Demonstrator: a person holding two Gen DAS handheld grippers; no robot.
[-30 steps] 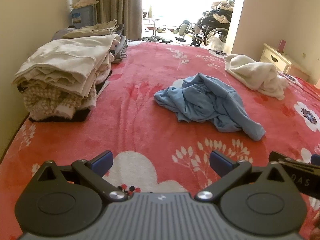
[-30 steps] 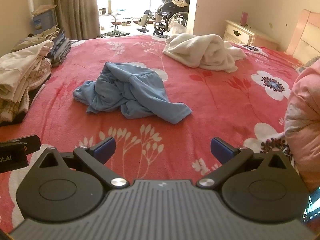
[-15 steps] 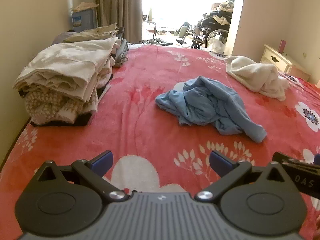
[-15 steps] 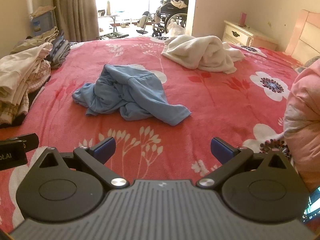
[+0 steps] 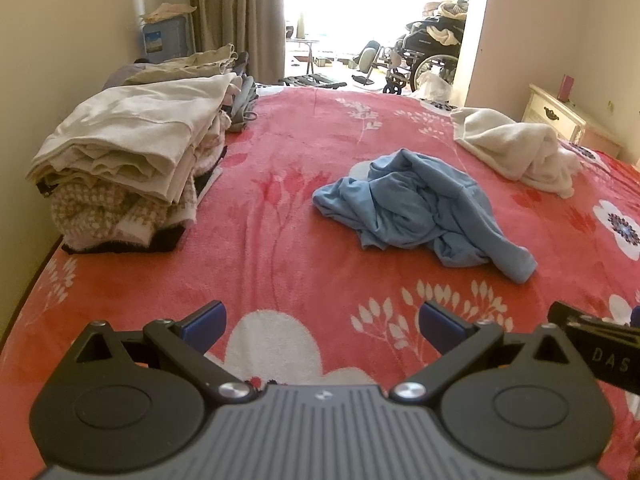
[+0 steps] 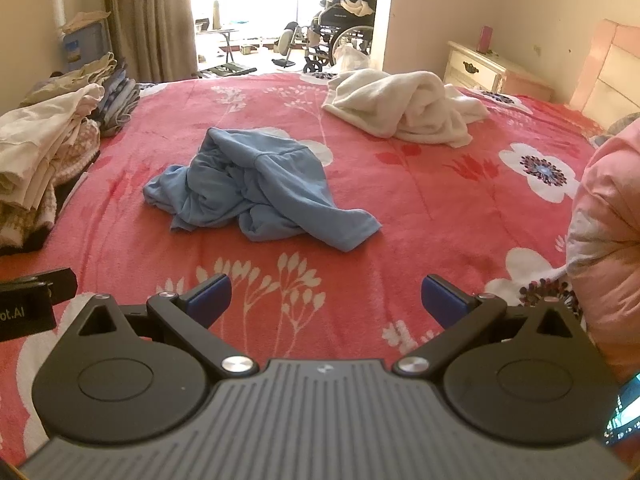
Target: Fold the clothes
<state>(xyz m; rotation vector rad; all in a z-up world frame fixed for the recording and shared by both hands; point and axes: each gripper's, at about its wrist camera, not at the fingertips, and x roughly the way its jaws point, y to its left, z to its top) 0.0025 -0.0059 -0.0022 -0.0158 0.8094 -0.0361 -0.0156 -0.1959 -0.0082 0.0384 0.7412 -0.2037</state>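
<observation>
In the left wrist view, the left gripper [image 5: 323, 326] is hovering over the red floral blanket [image 5: 280, 240] with its blue-tipped jaws spread wide and nothing sitting between them. Ahead and a little to the right, the crumpled blue garment [image 5: 420, 210] is lying in a loose heap near the middle of the bed, well apart from the fingers. A stack of folded clothes [image 5: 132, 152] is sitting along the left edge by the wall, and a rumpled white towel [image 5: 520, 152] is lying farther back on the right — near a pale nightstand [image 5: 556, 114]. In the right wrist view, the right gripper [image 6: 326, 300] is hanging likewise over the blanket, jaws spread and holding nothing. The blue garment [image 6: 256, 188] is lying ahead and slightly left, apart from the fingers, with the white towel [image 6: 404, 110] beyond it. A pink quilt [image 6: 608, 248] is bulging at the right edge, and the folded stack [image 6: 40, 152] is showing at the left — a wheelchair [image 6: 340, 28] is standing in the bright doorway.
</observation>
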